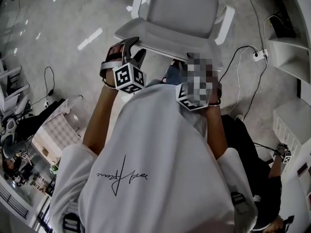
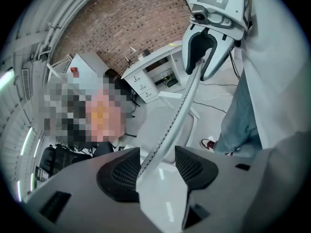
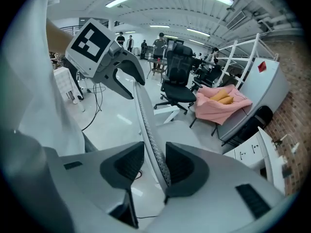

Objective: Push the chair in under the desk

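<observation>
The white office chair [image 1: 182, 8] stands in front of me, seat facing away, its backrest top edge [image 1: 165, 45] just below my hands. My left gripper [image 2: 158, 166] straddles that thin mesh edge [image 2: 187, 98]; the edge lies against one pad with a gap at the other, so the jaws stand open. My right gripper [image 3: 155, 166] straddles the same edge [image 3: 146, 115] further right, also open, rim close to one pad. Each gripper shows in the other's view: the right gripper [image 2: 206, 50], the left gripper [image 3: 124, 76]. In the head view a mosaic patch covers most of the right gripper.
White shelving [image 1: 291, 47] lines the right side, with cables and a power strip [image 1: 260, 56] on the floor beside it. A white desk with drawers [image 2: 150, 76] stands by the brick wall. A black office chair [image 3: 177, 81] and a pink cloth [image 3: 221, 101] lie beyond.
</observation>
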The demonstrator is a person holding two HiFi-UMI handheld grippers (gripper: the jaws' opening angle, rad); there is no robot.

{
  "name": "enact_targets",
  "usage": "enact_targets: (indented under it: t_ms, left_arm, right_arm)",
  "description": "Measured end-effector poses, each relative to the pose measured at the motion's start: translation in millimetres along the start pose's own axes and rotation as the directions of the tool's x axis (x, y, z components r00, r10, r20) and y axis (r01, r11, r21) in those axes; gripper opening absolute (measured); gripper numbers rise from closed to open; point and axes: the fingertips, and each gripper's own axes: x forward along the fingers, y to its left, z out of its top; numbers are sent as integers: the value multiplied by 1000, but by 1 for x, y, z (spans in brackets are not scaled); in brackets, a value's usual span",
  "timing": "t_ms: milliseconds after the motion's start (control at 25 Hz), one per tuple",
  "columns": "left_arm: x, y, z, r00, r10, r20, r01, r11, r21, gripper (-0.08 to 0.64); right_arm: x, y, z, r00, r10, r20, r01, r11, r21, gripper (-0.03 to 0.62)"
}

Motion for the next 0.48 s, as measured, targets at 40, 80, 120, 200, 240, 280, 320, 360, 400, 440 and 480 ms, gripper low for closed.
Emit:
enact_targets:
  t_ms: [40, 80, 120, 200, 240, 280, 320, 360, 400, 440, 480]
  left_arm:
    - [2, 2, 0, 1000, 5, -4, -5, 1000, 2, 217]
    - [4, 4, -1, 1000, 8, -8, -8, 1000, 4, 216]
    - [6, 5, 0, 1000, 7, -10, -7, 1000, 6, 204]
    - [7, 4, 0, 1000, -7, -7, 7, 1000, 2, 201]
    - [7, 3, 0, 1000, -16, -2, 16, 1000, -2, 200]
    - [6, 2, 1, 1000, -22, 4, 22, 1000, -4, 199]
    - [7, 3, 2, 1000, -26, 10, 26, 1000, -5, 198]
    - [7, 3, 3, 1000, -27, 14, 27, 1000, -5, 198]
    - [8, 4, 3, 999, -28, 16, 28, 1000, -5, 198]
    - [8, 5, 3, 999, -28, 16, 28, 1000, -6, 198]
    - [8, 5, 2, 999, -28, 16, 29, 1000, -8, 198]
  right_arm:
    - [1, 0, 0, 1000, 8, 3, -8, 1000, -2, 155]
    - [2, 1, 0, 1000, 18, 6, -18, 1000, -1, 155]
    - [3, 0, 0, 1000, 29, 11, -29, 1000, 3, 155]
    - [2, 1, -1, 998, 53, 22, -53, 998, 19, 155]
    - [1, 1, -1, 998, 61, 28, -62, 998, 25, 155]
    - [0, 1, -1, 997, 65, 35, -66, 997, 27, 156]
    - [-1, 0, -1, 997, 64, 40, -65, 998, 25, 155]
    - [-1, -1, -1, 997, 58, 44, -59, 998, 21, 155]
    - [-1, -2, -1, 998, 51, 46, -52, 998, 18, 154]
    - [0, -2, 0, 998, 48, 46, -48, 999, 17, 153]
    - [1, -2, 0, 998, 49, 45, -49, 999, 18, 153]
